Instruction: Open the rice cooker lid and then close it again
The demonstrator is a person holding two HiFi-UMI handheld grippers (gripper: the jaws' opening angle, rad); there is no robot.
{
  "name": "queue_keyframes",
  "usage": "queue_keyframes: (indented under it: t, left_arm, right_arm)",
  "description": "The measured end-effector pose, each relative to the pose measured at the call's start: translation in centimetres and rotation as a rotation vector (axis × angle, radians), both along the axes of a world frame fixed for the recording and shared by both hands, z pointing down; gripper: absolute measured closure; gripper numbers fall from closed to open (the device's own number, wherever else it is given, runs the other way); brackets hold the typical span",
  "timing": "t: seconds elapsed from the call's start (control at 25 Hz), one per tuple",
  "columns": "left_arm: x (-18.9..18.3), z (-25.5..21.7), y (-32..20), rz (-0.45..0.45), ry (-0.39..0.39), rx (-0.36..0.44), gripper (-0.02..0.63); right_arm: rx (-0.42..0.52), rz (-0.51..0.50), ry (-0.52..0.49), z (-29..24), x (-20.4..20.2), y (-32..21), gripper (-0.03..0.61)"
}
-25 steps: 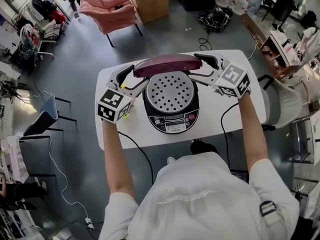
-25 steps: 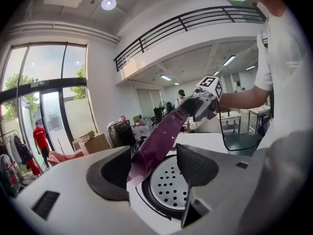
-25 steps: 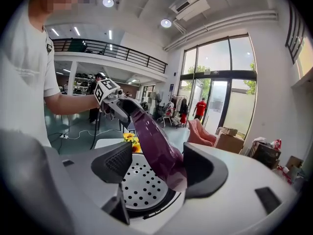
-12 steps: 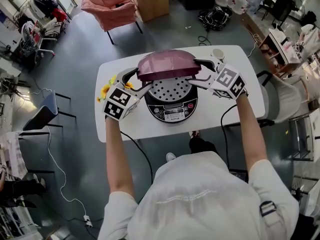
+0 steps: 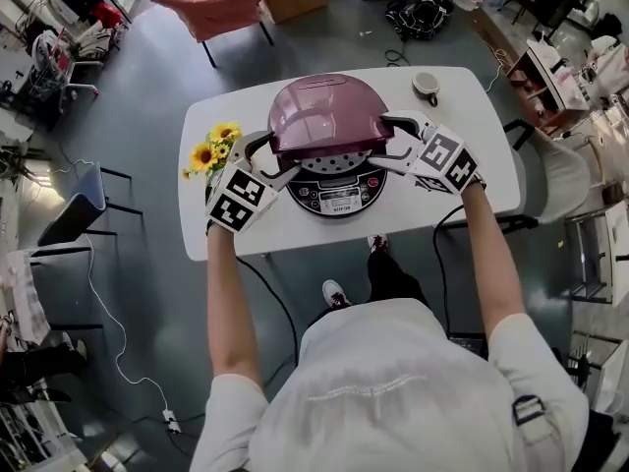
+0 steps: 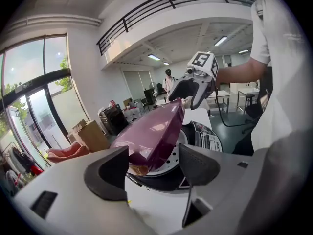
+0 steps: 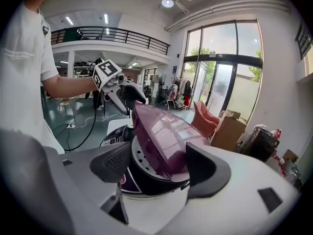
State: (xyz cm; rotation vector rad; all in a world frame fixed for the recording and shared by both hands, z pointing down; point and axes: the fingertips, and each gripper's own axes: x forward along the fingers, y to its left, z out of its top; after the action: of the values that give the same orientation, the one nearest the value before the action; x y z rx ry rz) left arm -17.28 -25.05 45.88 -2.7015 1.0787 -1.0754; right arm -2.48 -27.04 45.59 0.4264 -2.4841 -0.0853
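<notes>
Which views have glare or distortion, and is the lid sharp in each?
Head view: evenly lit, mild wide-angle bend, lid sharp with a soft sheen. Left gripper view: heavy fisheye, dark corners, bright windows at left, lid sharp. Right gripper view: same fisheye, bright windows at right, lid sharp.

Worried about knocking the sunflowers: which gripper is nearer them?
Left. The left gripper is beside the sunflowers; the right gripper, across the rice cooker. Both grippers' jaws have just been opening, each around an edge of the lid.

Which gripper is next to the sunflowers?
The left gripper, beside the sunflowers; the right gripper is nearer the cup. Both grippers' jaws have just been opening, the lid between them.
</notes>
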Motion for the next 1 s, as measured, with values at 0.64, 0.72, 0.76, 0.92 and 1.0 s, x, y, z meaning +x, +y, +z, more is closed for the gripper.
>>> queue_keyframes:
  t: [0.64,0.72,0.76,0.92,1.0]
  left_arm:
    - [0.3,3.6,2.0,-0.010,0.010,-0.121,0.284]
    - [0.5,4.3,2.1,-0.008,0.012,-0.140,0.279]
    - [0.5,4.5,2.1,-0.009,0.015,-0.149,0.279]
    - [0.5,4.7,2.0,-0.033,0.057,-0.174,0.279]
    - [0.5,4.9,2.0,-0.050,0.082,-0.183,0.279]
  right_arm:
    - [-0.105,0.009,0.015,3.6,-0.1,2.3,0.210]
    - [-0.128,0.002,0.016,4.2,0.0,2.5,0.207]
    - [-0.141,-0.003,0.015,4.4,0.0,2.5,0.206]
    - [-0.190,-0.017,-0.016,4.6,0.0,2.7,0.193]
    - [-0.213,-0.006,-0.040,4.8,0.1,2.7,0.193]
